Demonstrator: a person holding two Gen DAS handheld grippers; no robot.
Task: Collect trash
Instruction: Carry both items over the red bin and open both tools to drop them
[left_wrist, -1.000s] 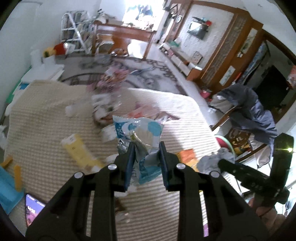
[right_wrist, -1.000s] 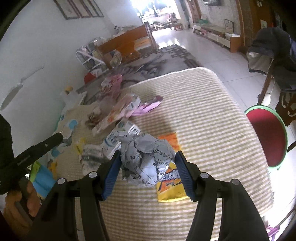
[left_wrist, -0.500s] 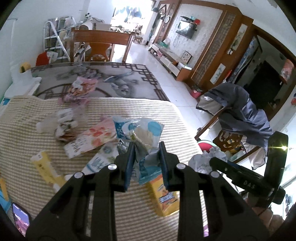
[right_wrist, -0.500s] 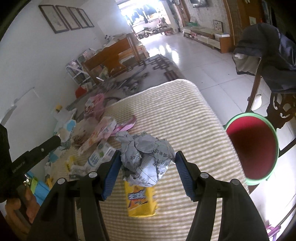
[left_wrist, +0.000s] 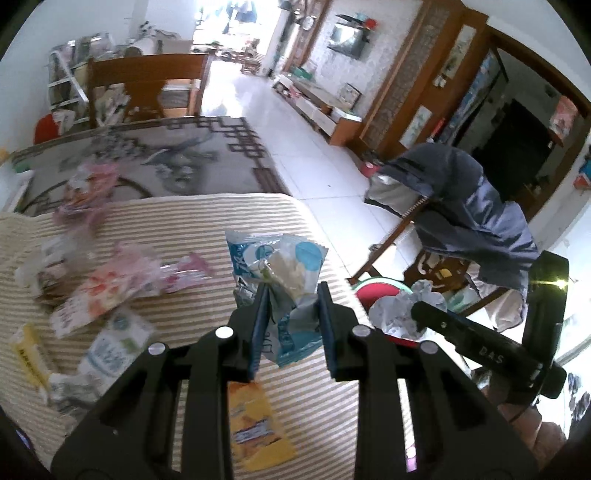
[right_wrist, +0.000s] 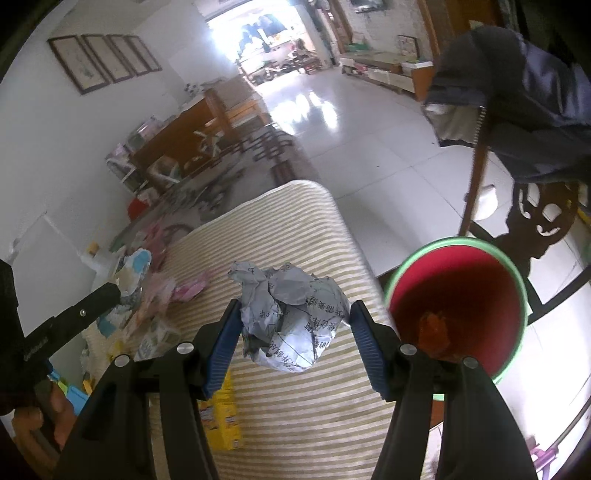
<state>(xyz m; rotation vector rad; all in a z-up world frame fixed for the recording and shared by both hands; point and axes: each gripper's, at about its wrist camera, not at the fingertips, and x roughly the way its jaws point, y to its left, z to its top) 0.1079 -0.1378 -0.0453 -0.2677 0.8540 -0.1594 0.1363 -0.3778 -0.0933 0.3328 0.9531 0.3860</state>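
Note:
My left gripper (left_wrist: 291, 325) is shut on a blue and white snack wrapper (left_wrist: 284, 273) and holds it above the striped bed (left_wrist: 192, 221), near its right edge. My right gripper (right_wrist: 293, 332) is shut on a crumpled newspaper ball (right_wrist: 291, 317), also above the bed (right_wrist: 295, 413), close to its right edge. A red bin with a green rim (right_wrist: 458, 302) stands on the floor just right of the bed, with something orange at its bottom. In the left wrist view the right gripper (left_wrist: 417, 314) with the paper ball (left_wrist: 399, 314) is over the bin (left_wrist: 373, 288).
More trash lies on the bed: a yellow-orange packet (left_wrist: 258, 432), a white carton (left_wrist: 110, 343), pink wrappers (left_wrist: 107, 288). A wooden chair draped with a dark blue jacket (right_wrist: 524, 110) stands behind the bin. A tiled floor and patterned rug (left_wrist: 147, 162) lie beyond.
Both grippers have moved right across the bed with their trash still held. The red bin has come much closer in the right wrist view.

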